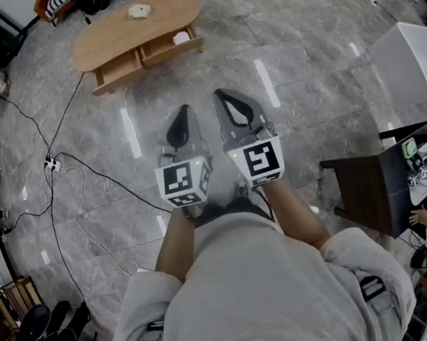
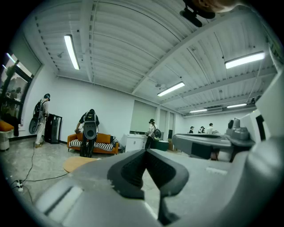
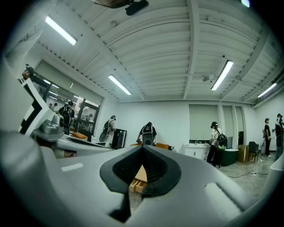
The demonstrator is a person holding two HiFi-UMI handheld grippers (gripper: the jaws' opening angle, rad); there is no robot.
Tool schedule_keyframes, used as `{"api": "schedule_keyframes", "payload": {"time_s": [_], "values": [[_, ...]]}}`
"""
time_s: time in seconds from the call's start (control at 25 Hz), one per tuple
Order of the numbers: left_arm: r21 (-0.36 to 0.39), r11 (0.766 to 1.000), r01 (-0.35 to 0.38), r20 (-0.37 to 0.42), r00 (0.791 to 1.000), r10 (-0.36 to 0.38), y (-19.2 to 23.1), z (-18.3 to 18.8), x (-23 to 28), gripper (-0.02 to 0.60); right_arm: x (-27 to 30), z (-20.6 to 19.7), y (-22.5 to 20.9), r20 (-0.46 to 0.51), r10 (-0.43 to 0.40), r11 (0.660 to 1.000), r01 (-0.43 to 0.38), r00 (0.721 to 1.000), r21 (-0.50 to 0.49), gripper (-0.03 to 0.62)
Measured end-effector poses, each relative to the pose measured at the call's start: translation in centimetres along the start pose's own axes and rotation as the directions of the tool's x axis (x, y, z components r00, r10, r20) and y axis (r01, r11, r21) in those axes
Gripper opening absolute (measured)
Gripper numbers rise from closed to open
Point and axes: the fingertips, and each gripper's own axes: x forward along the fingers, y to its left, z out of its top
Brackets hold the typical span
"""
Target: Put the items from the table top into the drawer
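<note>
Head view: both grippers are held level and side by side, well short of the table. The left gripper (image 1: 181,117) is seen with its jaws pressed together on nothing. The right gripper (image 1: 228,97) is likewise closed and empty; in the right gripper view, only a sliver of table is framed in the hollow below the meeting tips. Far ahead, a low oval wooden table (image 1: 105,41) is set on the grey tiled floor (image 1: 273,31), with a left drawer (image 1: 118,80) and a right drawer (image 1: 173,51) pulled open on its near side. A small white item (image 1: 139,11), too small to be identified, is seen on the table top. A pale thing (image 1: 181,38), possibly a cloth, is seen in the right drawer. A power strip (image 1: 51,162) is seen at the left.
</note>
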Motion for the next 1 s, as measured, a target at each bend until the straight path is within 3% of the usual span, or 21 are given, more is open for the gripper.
{"api": "schedule_keyframes", "payload": {"time_s": [0.44, 1.0], "values": [[-0.008, 1.000, 0.006, -0.007, 1.000, -0.006, 2.3, -0.5, -0.6, 0.020, 1.6, -0.4, 2.4, -0.027, 0.009, 1.000, -0.009, 1.000, 0.009, 0.006], [-0.044, 0.998, -0.033, 0.025, 0.999, 0.034, 10.4, 0.1, -2.0, 0.020, 5.3, -0.4, 6.6, -0.023, -0.032, 0.999, 0.032, 0.999, 0.011, 0.007]]}}
